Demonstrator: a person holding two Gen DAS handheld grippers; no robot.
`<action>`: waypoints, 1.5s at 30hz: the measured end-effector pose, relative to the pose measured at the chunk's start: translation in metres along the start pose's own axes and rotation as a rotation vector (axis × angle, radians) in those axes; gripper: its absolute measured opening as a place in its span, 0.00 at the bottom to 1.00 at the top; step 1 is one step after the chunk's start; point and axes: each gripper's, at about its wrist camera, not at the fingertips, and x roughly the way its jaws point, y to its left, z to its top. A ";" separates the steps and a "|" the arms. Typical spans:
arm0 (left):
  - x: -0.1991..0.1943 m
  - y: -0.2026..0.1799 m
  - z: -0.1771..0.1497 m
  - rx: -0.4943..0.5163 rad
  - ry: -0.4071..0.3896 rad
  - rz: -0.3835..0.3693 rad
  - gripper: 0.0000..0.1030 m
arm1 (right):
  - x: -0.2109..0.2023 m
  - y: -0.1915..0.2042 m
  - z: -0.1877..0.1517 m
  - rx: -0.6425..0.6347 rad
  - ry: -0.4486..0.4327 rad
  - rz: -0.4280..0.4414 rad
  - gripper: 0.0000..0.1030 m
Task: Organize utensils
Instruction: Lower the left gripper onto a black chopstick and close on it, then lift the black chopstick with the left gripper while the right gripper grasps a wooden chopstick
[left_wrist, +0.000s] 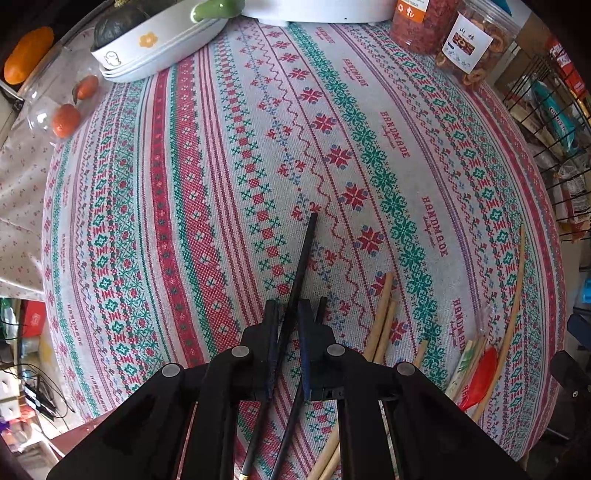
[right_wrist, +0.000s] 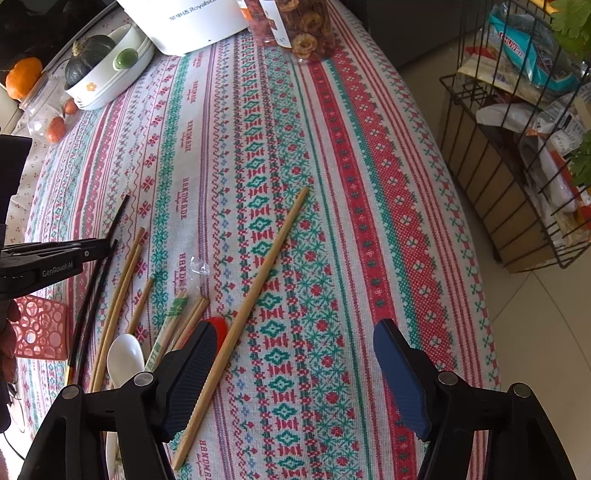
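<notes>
My left gripper (left_wrist: 288, 306) is shut on a black chopstick (left_wrist: 304, 251) that points forward over the patterned tablecloth; a second black chopstick (left_wrist: 320, 308) lies just right of it. In the right wrist view the left gripper (right_wrist: 103, 245) shows at the left edge over both black chopsticks (right_wrist: 94, 280). My right gripper (right_wrist: 295, 350) is open and empty above the cloth. A long wooden chopstick (right_wrist: 258, 280) lies by its left finger. Several wooden chopsticks (right_wrist: 122, 288), a wrapped pair (right_wrist: 168, 328), a white spoon (right_wrist: 123, 358) and a red spoon (right_wrist: 218, 326) lie at the left.
A pink perforated basket (right_wrist: 40, 325) stands at the left edge. White bowls with a squash (right_wrist: 107, 74), a white appliance (right_wrist: 192, 26) and snack jars (right_wrist: 306, 33) stand at the far side. A wire rack (right_wrist: 517, 147) stands off the table's right.
</notes>
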 end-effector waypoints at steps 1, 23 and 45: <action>0.001 0.000 0.001 -0.004 0.000 -0.005 0.10 | 0.001 0.000 0.001 0.001 0.000 0.001 0.73; -0.159 0.032 -0.096 0.029 -0.421 -0.106 0.05 | 0.045 0.035 0.016 -0.031 0.028 -0.019 0.36; -0.234 0.093 -0.232 -0.038 -0.732 -0.176 0.05 | -0.037 0.057 -0.020 -0.127 -0.215 0.000 0.06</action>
